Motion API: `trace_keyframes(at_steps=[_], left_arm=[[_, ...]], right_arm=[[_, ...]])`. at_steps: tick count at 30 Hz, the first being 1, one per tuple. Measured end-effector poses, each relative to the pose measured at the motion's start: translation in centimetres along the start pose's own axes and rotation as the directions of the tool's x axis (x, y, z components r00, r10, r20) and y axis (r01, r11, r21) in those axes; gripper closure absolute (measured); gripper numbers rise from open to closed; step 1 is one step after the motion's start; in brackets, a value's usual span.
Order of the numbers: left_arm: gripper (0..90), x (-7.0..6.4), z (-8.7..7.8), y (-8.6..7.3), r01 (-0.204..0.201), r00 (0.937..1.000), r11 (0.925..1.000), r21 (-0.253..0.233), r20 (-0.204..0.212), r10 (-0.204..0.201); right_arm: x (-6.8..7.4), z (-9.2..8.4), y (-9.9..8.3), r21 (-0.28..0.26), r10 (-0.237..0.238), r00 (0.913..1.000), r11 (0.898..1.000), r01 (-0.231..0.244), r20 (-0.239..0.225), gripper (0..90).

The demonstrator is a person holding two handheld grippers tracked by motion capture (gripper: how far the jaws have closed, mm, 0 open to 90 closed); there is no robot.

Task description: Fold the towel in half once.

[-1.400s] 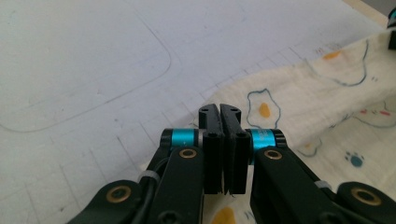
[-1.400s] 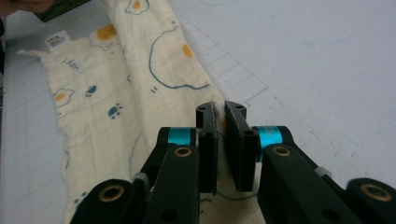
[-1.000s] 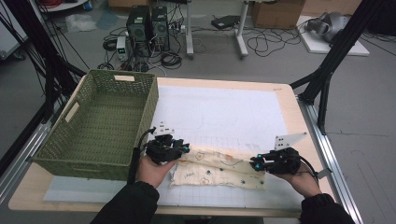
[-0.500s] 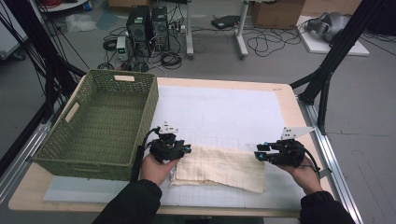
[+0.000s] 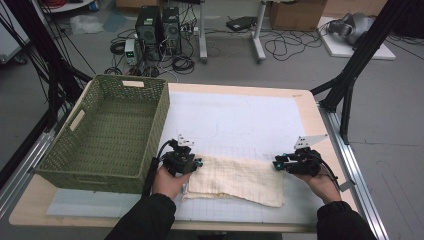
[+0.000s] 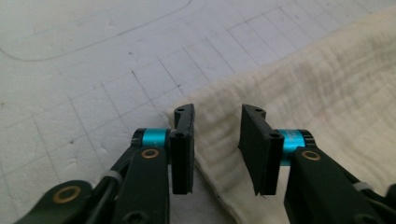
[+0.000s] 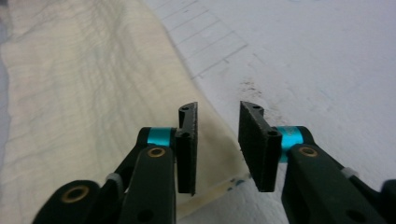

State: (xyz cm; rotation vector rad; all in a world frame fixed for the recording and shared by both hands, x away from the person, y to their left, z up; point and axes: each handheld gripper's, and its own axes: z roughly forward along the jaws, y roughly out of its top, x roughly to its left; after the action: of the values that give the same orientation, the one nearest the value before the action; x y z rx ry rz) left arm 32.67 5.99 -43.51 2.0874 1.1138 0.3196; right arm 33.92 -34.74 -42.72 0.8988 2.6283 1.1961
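Folding cream cloth (image 5: 235, 179) on mat: left gripper (image 6: 217, 149) jaws apart, just closing, cloth corner between, unclamped. Right gripper (image 7: 217, 148) same, cloth edge under left jaw. Next: clamp both corners.

A cream cloth (image 5: 235, 177) with a faint checked weave is seen on a white mat (image 5: 240, 117) printed with a thin grey grid. An olive-green woven basket (image 5: 107, 132) is seen at the left. Black gripper jaws are joined by turquoise bands, and the sleeves (image 5: 145, 220) are black.
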Motion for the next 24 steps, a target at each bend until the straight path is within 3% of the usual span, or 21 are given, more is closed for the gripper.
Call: trace_keyframes(at_steps=[2, 4, 5, 11, 14, 17, 18, 19, 20, 21, 24], left_arm=[[74.8, 0.0, 0.0, 0.0, -0.007, 1.0, 1.0, 0.0, -0.003, 0.007], [86.2, -0.1, 0.0, -0.1, -0.019, 0.9998, 0.9998, 0.007, -0.011, 0.019], [88.5, -0.1, 0.0, 0.0, -0.018, 0.9998, 0.9998, 0.008, -0.013, 0.018], [89.3, -0.2, -0.7, 0.1, -0.025, 0.9988, 0.9988, -0.043, -0.042, 0.023], [89.5, -0.2, -0.5, 0.0, -0.024, 0.9988, 0.9993, -0.029, -0.043, 0.022], [89.4, -0.3, -0.2, -0.1, -0.033, 0.9988, 0.9994, -0.008, -0.036, 0.032], [89.2, -0.3, -0.2, -0.1, -0.031, 0.9991, 0.9994, -0.018, -0.029, 0.03], [87.3, -0.3, -0.4, 0.0, -0.028, 0.9994, 0.9993, -0.026, -0.023, 0.027], [80.8, -0.1, -0.5, 0.1, -0.01, 0.9997, 0.999, -0.043, -0.022, 0.009], [70.9, 0.0, -0.6, 0.1, -0.002, 0.9998, 0.9988, -0.048, -0.022, 0.001], [56.0, 0.5, -0.3, 0.2, 0.059, 0.9979, 0.9966, -0.057, -0.025, -0.06]], right_arm=[[0.2, 0.5, 0.1, 0.022, -0.012, 0.9998, 1.0, 0.012, -0.019, 63.8], [0.2, 1.0, 0.0, 0.063, -0.021, 0.9997, 0.998, 0.021, -0.009, 77.3], [0.2, 1.4, 0.0, 0.086, -0.007, 0.9995, 0.996, 0.01, -0.03, 86.9], [-0.2, 0.9, 1.0, 0.071, -0.015, 0.9991, 0.997, 0.012, 0.041, 88.8], [-0.8, 0.8, 1.3, 0.054, 0.021, 0.9964, 0.998, -0.026, 0.082, 88.6], [-1.3, 1.8, 1.1, 0.093, 0.044, 0.9914, 0.994, -0.056, 0.123, 87.9], [-1.4, 2.0, 1.0, 0.086, 0.056, 0.9915, 0.994, -0.067, 0.117, 87.6], [-1.5, 1.9, 1.0, 0.076, 0.067, 0.9912, 0.994, -0.076, 0.114, 83.8], [-1.5, 1.9, 1.1, 0.07, 0.063, 0.9903, 0.995, -0.072, 0.124, 80.0], [-1.4, 1.5, 1.0, 0.052, 0.069, 0.9922, 0.996, -0.075, 0.103, 76.3], [-1.7, 0.9, 0.9, 0.016, 0.088, 0.9917, 0.996, -0.089, 0.094, 63.1]])
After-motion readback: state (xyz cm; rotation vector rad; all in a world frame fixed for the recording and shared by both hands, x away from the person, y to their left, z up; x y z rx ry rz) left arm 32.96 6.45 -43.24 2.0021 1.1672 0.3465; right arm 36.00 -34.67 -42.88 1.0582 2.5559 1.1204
